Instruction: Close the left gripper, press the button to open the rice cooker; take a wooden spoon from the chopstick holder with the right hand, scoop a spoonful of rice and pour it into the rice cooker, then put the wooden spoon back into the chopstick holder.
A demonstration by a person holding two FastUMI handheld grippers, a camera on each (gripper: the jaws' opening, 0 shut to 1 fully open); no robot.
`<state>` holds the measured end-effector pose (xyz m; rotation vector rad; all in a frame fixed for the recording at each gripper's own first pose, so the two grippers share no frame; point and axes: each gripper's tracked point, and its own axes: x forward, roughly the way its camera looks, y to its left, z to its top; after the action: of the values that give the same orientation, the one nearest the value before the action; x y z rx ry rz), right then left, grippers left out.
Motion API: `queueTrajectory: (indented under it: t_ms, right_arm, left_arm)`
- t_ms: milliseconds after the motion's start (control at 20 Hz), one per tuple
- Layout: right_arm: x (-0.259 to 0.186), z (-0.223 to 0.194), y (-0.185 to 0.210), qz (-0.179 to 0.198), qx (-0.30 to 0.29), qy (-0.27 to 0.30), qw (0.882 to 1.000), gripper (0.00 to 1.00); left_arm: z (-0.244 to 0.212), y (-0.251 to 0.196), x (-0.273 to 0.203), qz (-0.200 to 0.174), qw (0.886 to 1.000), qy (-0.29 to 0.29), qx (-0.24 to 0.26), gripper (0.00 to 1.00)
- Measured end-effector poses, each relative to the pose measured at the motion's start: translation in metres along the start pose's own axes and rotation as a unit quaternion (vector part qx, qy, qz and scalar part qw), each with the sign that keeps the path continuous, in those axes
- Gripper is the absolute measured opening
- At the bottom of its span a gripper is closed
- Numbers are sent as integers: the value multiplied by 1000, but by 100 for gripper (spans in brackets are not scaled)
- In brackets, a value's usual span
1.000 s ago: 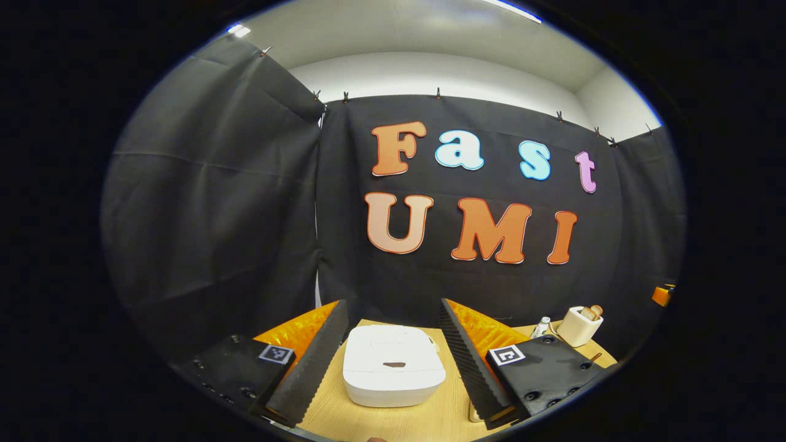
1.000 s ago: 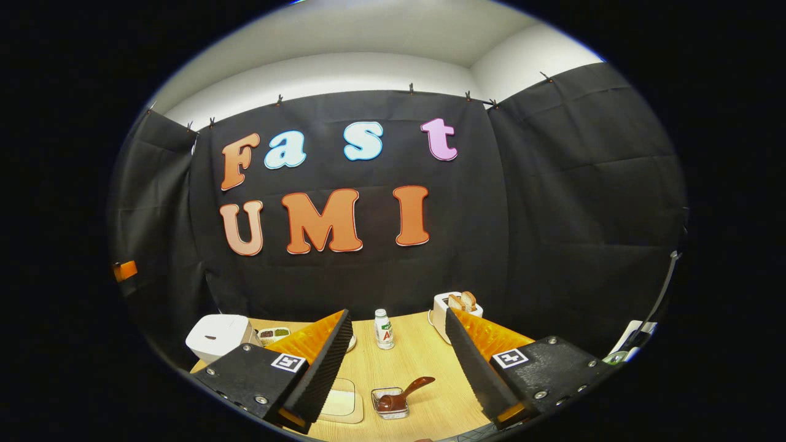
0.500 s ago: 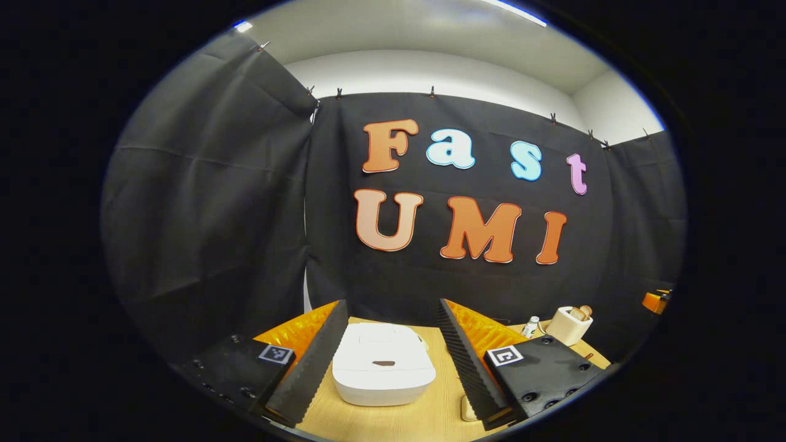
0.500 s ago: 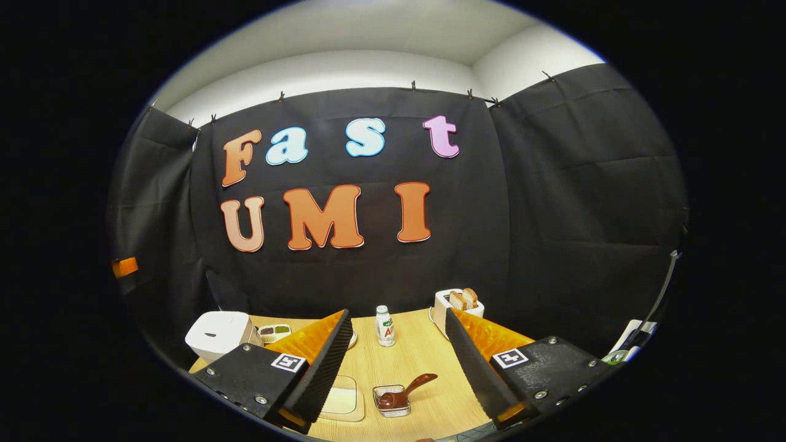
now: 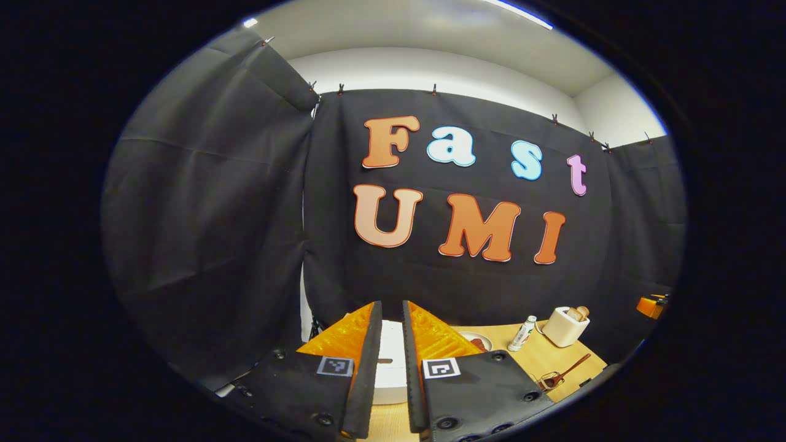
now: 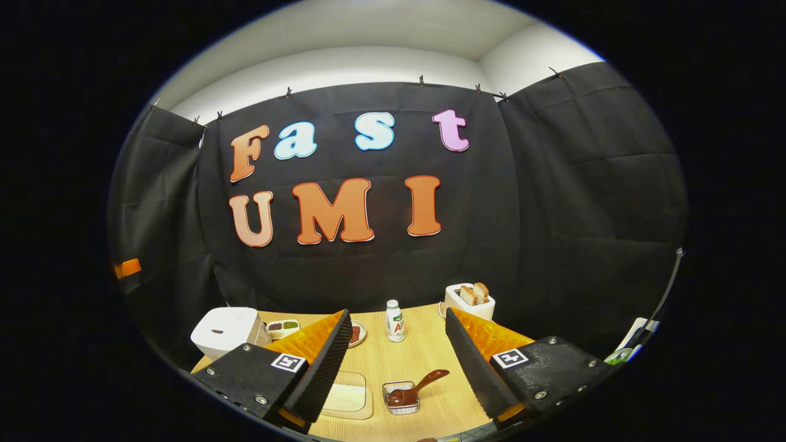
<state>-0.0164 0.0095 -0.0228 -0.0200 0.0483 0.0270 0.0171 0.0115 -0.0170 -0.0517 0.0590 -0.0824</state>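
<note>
In the left gripper view my left gripper (image 5: 391,305) is shut, its two fingers almost touching. The white rice cooker (image 5: 390,353) shows through the narrow slit between them, lid down, just beyond the tips. In the right gripper view the rice cooker (image 6: 224,330) sits at the table's far left. My right gripper (image 6: 397,311) hangs open above the table with nothing in it. Below and between its fingers a brown wooden spoon (image 6: 419,387) rests with its bowl in a small clear holder (image 6: 400,402). A shallow tray of rice (image 6: 347,397) lies left of the holder.
A wooden table (image 6: 424,356) carries a small bottle (image 6: 395,320), a white toaster (image 6: 469,299) with bread, a small plate (image 6: 357,334) and a divided dish (image 6: 282,328) beside the cooker. The toaster (image 5: 564,325) and bottle (image 5: 522,333) stand at the far right.
My left gripper's fingers have come together from wide open and now cover most of the rice cooker. The right gripper stays open and has shifted only slightly.
</note>
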Motion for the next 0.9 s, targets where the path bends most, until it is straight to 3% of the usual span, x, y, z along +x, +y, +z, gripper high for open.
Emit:
queueTrajectory:
  t_ms: [200,250,300,900]
  right_arm:
    - [3,-4,7,1,-5,4,1000,95]
    - [4,-4,8,0,-4,5,1000,95]
    - [6,-4,7,1,-6,3,1000,95]
    - [14,-18,15,9,-10,22,1000,95]
  left_arm:
    - [-4,2,-2,7,1000,13,15,27]
    - [-5,4,6,11,1000,15,11,22]
    - [-15,5,11,4,1000,21,4,5]
    - [-45,-9,84,-60,991,123,-4,4]
